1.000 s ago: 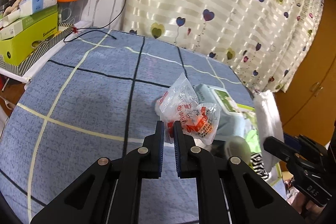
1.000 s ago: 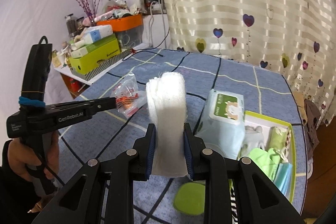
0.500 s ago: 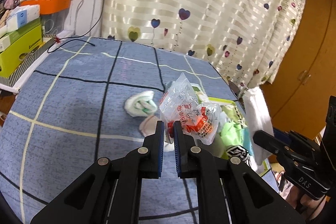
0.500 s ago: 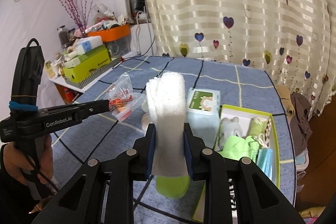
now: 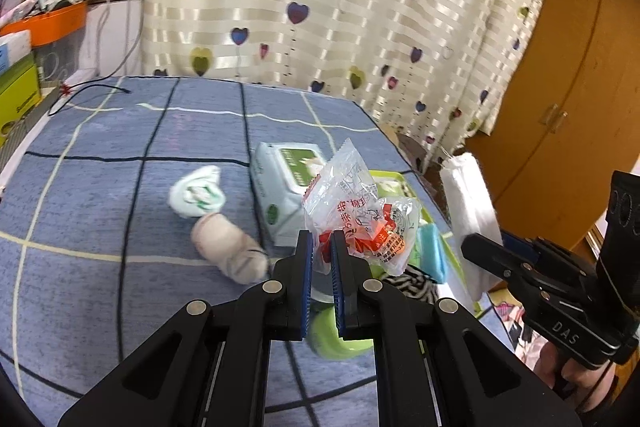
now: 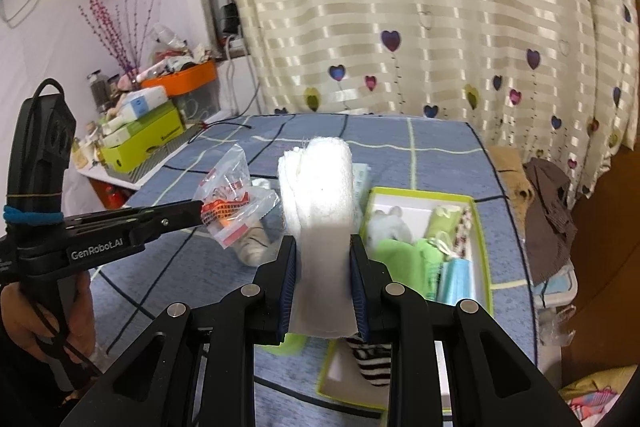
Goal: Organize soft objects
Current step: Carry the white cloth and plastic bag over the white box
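My left gripper (image 5: 321,247) is shut on the lower edge of a clear plastic packet (image 5: 362,217) with red and orange print, held above the blue checked tablecloth (image 5: 88,211). The same packet (image 6: 230,201) hangs from that gripper (image 6: 198,213) in the right wrist view. My right gripper (image 6: 323,257) is shut on a folded white towel (image 6: 320,203) that stands upright between its pads; this towel (image 5: 470,203) also shows at the right of the left wrist view. A lime-rimmed white box (image 6: 482,227) lies just beyond the towel, holding green cloths, blue masks and a striped sock.
On the cloth lie a wet-wipes pack (image 5: 286,195), a white and green sock ball (image 5: 198,193), a beige sock roll (image 5: 226,247) and a lime green pad (image 5: 340,341). Boxes and an orange bin (image 6: 182,81) crowd a shelf at the left. A curtain hangs behind, and a chair with clothes (image 6: 546,203) stands at the right.
Both grippers have carried their loads to the right across the table. The sock ball, beige roll and the lime-rimmed box have come further into view. Neither grip has changed.
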The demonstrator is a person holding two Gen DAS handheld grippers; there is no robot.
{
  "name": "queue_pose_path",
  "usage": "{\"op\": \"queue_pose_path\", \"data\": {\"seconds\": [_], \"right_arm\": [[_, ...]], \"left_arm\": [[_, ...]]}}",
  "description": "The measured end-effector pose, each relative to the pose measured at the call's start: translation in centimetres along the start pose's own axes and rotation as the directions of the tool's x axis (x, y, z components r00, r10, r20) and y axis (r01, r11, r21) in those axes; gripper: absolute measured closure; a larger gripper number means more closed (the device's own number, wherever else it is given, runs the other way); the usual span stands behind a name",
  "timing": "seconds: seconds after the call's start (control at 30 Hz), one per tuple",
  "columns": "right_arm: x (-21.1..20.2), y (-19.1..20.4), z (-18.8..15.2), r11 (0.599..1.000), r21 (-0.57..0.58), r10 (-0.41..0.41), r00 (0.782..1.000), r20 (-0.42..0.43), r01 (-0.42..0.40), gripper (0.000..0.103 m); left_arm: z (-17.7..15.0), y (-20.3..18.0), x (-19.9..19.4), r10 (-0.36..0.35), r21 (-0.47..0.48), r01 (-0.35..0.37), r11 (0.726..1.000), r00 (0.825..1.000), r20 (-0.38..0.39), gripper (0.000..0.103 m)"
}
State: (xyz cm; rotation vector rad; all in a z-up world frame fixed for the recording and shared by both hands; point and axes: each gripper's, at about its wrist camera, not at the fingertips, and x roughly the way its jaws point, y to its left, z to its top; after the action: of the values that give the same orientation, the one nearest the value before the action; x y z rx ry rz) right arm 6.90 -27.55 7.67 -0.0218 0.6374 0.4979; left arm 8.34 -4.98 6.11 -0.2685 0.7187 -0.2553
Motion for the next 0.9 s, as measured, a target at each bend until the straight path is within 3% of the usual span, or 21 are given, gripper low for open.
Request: {"op": "queue_pose_path", "data": {"seconds": [0.5,0.9], "right_arm": [[-1.6,-5.5,-1.7,0.993,0.087,-0.083,0.997,-0.008,0.083,0.079],[0.5,-8.4,-4.9,0.982,0.145,-0.111,0.989,-0.095,0.124,0.079]], "left_arm": [[-0.2,-4.1,1.9,-0.073,0.059,0.075,0.995,0.997,-0.032,0.094],[-0.7,-5.0,2.9,-0.093,0.071,0.097,0.993,0.994,-0.061,0.094]]}}
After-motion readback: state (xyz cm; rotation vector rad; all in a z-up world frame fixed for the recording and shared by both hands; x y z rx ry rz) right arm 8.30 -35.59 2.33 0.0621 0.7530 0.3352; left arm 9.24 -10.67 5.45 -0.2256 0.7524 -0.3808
